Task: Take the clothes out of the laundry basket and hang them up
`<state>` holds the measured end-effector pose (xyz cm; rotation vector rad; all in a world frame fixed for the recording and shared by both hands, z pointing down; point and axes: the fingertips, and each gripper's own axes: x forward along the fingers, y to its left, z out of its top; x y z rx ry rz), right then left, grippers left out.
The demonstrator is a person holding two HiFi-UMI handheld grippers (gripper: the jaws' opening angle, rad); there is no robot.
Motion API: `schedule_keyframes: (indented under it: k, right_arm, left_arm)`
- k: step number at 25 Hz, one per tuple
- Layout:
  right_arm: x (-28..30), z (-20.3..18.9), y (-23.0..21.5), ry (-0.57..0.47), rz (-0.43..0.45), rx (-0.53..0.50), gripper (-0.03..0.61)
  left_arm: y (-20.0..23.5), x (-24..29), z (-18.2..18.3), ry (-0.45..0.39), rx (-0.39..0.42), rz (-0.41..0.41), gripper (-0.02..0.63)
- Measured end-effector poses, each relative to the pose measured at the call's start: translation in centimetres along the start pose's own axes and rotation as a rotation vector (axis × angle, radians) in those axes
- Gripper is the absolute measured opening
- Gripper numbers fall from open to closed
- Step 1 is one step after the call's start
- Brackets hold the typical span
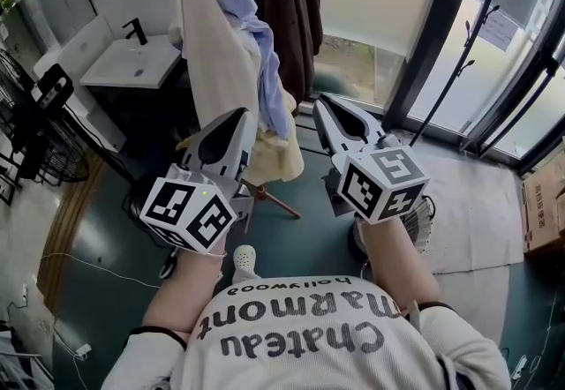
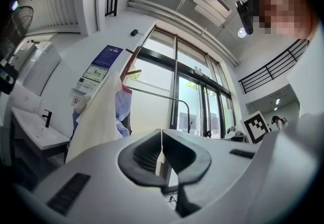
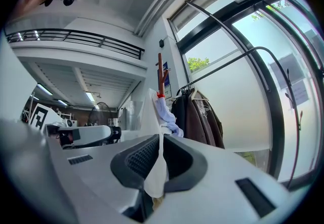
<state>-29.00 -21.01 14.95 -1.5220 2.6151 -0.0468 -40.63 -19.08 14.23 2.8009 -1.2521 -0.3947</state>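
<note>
While the person holds both grippers up before the chest, the left gripper (image 1: 244, 118) points at the edge of the cream garment (image 1: 212, 44) with its jaws pressed together; a thin pale line shows between the pads (image 2: 144, 154), and I cannot tell if it is cloth. The cream garment hangs on the coat stand (image 1: 275, 201), beside a light blue shirt (image 1: 260, 44), and its hem lies between the two grippers. To the right, the right gripper (image 3: 161, 149) has its jaws closed on a pale cloth (image 3: 156, 180), which hangs down under the pads. Dark brown jackets (image 1: 287, 0) hang further right, near the window (image 1: 494, 44)
</note>
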Motion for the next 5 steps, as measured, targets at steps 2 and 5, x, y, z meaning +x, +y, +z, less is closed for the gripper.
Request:
schedule_keyframes:
  k: [2, 5]
  right_arm:
    - [0.16, -0.08, 0.08, 0.003, 0.001, 0.001, 0.044]
    - [0.49, -0.16, 0.20, 0.007, 0.005, 0.000, 0.044]
  left_arm:
    - [0.19, -0.02, 0.01, 0.001, -0.003, 0.001, 0.014]
    - [0.55, 0.00, 0.22, -0.003, -0.001, 0.004, 0.014]
